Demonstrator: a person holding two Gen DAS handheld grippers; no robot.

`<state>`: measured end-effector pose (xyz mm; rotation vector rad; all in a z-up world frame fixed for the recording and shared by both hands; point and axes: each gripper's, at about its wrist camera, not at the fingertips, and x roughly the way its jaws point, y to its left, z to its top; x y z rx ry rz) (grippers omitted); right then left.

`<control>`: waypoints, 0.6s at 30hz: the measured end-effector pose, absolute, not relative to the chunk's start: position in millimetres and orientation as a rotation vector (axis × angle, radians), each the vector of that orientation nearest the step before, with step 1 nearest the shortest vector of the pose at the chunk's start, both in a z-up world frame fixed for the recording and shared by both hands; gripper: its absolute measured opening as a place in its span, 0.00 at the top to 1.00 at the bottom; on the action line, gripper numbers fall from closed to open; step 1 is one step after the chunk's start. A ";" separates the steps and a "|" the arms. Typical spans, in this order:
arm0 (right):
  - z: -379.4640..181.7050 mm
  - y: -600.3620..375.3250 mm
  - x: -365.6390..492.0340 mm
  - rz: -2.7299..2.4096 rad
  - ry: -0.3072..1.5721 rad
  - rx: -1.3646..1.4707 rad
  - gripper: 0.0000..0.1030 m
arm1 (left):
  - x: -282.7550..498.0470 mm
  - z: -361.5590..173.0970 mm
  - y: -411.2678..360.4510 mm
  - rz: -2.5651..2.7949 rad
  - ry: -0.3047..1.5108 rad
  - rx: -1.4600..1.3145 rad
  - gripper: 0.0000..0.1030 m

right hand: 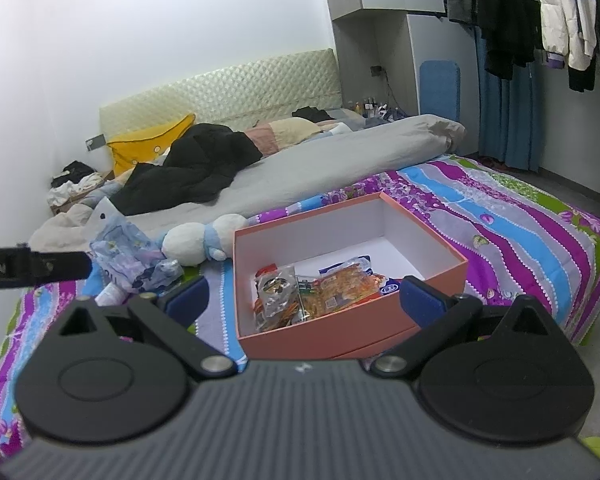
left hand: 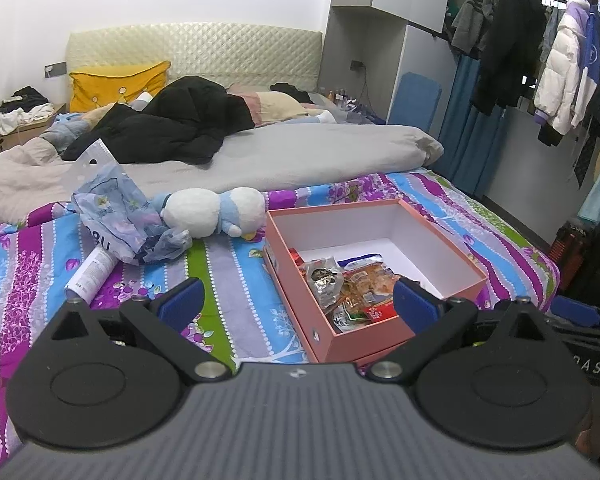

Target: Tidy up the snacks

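An open pink box (left hand: 452,240) sits on the striped bedspread; it also shows in the right wrist view (right hand: 452,268). Several snack packets (left hand: 356,284) lie in its near left corner, also seen in the right wrist view (right hand: 312,292). My left gripper (left hand: 298,304) is open and empty, low over the bed, with its right finger by the box's near corner. My right gripper (right hand: 304,298) is open and empty, just in front of the box's near wall.
A crumpled blue plastic bag (left hand: 116,216), a white tube (left hand: 90,274) and a white and blue plush toy (left hand: 216,210) lie left of the box. A grey duvet (left hand: 280,152) and black clothes (left hand: 172,124) lie behind. Clothes hang at the right (left hand: 560,64).
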<state>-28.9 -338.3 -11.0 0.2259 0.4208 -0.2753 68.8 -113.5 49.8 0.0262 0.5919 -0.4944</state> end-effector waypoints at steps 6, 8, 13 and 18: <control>-9.6 -340.3 -30.1 -0.286 0.416 0.222 0.00 | 66.9 49.9 -113.5 -0.494 0.579 0.036 0.01; -9.0 -340.6 -29.5 -0.290 0.414 0.219 0.00 | 67.2 50.0 -113.5 -0.490 0.579 0.035 0.01; -9.4 -341.4 -29.6 -0.291 0.411 0.222 0.00 | 65.5 49.4 -114.4 -0.496 0.580 0.032 0.01; -10.8 -341.4 -29.3 -0.292 0.423 0.229 0.00 | 65.0 48.4 -115.5 -0.499 0.585 0.036 0.01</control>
